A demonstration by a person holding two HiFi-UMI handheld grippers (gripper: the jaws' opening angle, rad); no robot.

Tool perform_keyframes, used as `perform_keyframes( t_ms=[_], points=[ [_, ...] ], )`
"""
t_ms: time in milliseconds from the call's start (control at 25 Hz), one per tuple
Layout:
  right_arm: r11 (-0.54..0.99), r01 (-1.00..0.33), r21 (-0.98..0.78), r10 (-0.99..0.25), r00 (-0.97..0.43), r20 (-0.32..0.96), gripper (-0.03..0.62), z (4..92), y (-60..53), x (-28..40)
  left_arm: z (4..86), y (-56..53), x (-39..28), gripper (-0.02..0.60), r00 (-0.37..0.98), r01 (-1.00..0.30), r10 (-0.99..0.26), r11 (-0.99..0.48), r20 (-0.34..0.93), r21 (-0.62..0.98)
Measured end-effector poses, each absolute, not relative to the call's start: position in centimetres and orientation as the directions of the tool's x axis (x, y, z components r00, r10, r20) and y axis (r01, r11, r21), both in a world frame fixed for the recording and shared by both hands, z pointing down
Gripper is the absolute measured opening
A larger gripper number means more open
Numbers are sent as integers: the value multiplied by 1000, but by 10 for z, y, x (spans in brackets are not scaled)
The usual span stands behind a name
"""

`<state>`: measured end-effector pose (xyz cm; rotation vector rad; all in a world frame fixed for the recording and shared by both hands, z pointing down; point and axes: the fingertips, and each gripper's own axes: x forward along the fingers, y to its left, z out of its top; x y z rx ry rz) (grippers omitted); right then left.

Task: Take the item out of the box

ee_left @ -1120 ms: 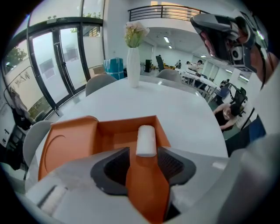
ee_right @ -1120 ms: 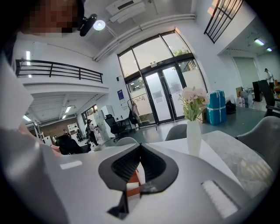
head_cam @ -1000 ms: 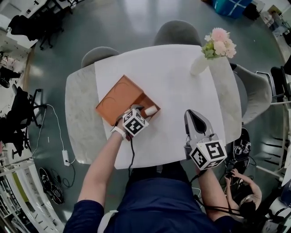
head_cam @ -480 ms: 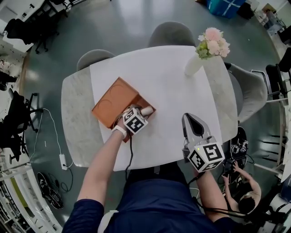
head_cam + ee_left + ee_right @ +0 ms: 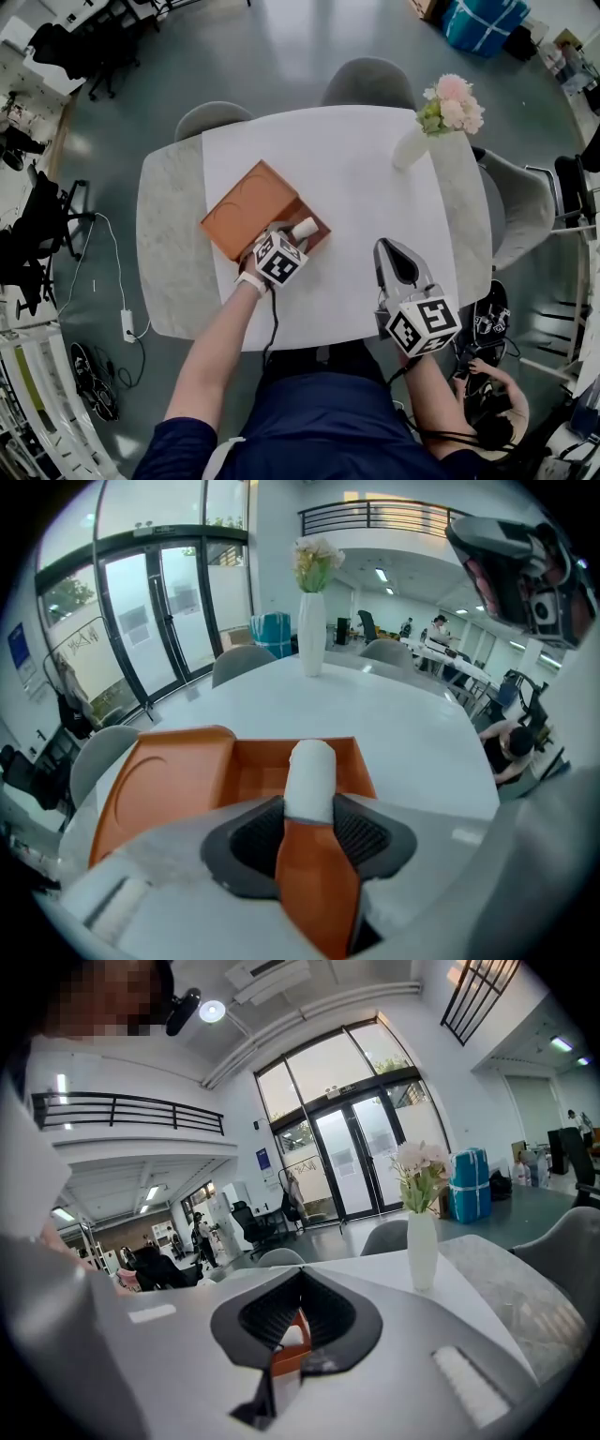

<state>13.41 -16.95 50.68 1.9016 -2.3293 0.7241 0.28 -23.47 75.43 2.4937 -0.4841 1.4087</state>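
Item [image 5: 309,761], white over orange: clamped between jaws of left gripper [image 5: 309,801], which have just been closing, at open compartment of orange box [image 5: 364,761]. Right gripper [image 5: 300,1274]: jaws together, empty, well right of box.

i work at a white rectangular table [image 5: 356,187] in an open-plan office: tall glass entrance doors [image 5: 356,1162], black-railed mezzanine balcony [image 5: 122,1110], black swivel desk chairs [image 5: 246,1224].

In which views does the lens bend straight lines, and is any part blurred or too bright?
Head view: strong fisheye, the table edges bow, and the corners go dark. Left gripper view: the door frames curve; the near foreground is soft, the white item sharper. Right gripper view: a ceiling lamp flares; the near foreground is blurred.
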Motion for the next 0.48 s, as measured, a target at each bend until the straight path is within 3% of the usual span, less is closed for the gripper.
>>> perform_keyframes(
  t_ms=[480],
  points=[
    [243,-921,-305,-900,-331,283,2,482,-184,106,653,-252,-26,172,591,-600,-380,-797,711,73]
  ],
)
